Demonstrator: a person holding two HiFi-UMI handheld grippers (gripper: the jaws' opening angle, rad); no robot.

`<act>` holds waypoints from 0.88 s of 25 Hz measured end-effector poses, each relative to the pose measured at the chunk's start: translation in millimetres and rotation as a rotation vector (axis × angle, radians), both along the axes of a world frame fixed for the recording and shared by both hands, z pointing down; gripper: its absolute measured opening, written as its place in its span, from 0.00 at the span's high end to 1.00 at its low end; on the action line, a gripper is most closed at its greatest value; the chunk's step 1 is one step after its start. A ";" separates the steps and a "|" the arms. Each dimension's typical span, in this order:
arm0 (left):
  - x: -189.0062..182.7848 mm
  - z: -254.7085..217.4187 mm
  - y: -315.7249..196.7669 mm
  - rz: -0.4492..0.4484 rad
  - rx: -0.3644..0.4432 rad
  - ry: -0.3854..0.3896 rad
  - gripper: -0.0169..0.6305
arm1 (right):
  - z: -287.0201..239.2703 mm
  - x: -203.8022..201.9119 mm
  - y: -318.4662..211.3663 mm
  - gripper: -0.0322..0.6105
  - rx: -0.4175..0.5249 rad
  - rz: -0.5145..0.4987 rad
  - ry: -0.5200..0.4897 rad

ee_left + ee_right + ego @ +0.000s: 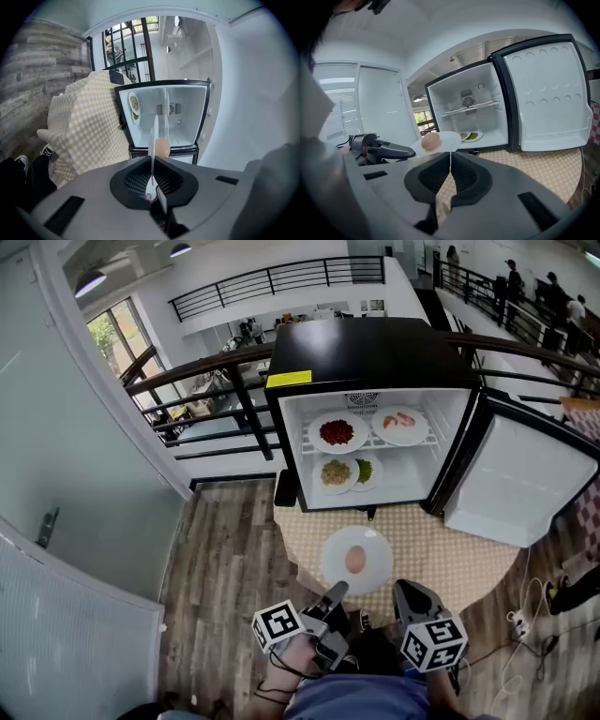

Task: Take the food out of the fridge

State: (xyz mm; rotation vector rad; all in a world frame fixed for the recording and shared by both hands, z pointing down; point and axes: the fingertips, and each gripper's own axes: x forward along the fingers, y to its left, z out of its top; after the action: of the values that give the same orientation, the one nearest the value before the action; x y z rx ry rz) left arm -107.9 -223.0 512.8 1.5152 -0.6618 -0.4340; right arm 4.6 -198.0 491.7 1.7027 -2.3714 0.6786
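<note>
A white plate (373, 542) carrying a brown egg-shaped food (355, 560) hangs over the checked table in front of the open fridge (375, 352). My left gripper (337, 590) is rolled on its side and shut on the plate's near-left rim; in its own view the plate (153, 136) stands edge-on between the jaws, with the egg (162, 147) beside it. My right gripper (399, 589) is shut with nothing between the jaws, its tips (450, 157) right at the plate's (446, 138) near rim. Still inside the fridge are plates of red food (337, 432), shrimp (401, 424), noodles (336, 473) and greens (365, 471).
The fridge door (520, 479) swings wide open to the right. The yellow checked tablecloth (441, 554) covers the round table under the fridge. A black railing (216, 381) runs behind, a grey wall stands at left, and cables with a power strip (517, 620) lie on the floor at right.
</note>
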 end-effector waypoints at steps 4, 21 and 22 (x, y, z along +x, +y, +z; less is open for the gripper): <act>-11.9 2.1 17.6 -0.019 -0.013 0.010 0.94 | 4.4 -8.8 17.0 0.92 -0.019 -0.004 0.014; -12.3 1.5 59.2 -0.055 -0.033 -0.026 0.94 | 0.4 -7.6 37.5 0.92 -0.028 -0.063 0.034; -8.8 0.4 62.4 -0.059 -0.031 -0.025 0.94 | 0.0 -3.9 39.3 0.92 -0.028 -0.066 0.033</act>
State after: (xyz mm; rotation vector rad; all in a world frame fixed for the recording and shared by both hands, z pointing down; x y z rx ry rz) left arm -116.7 -160.6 513.2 1.4763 -0.7309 -0.4479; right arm 0.7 -158.7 491.7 1.6043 -2.3723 0.6644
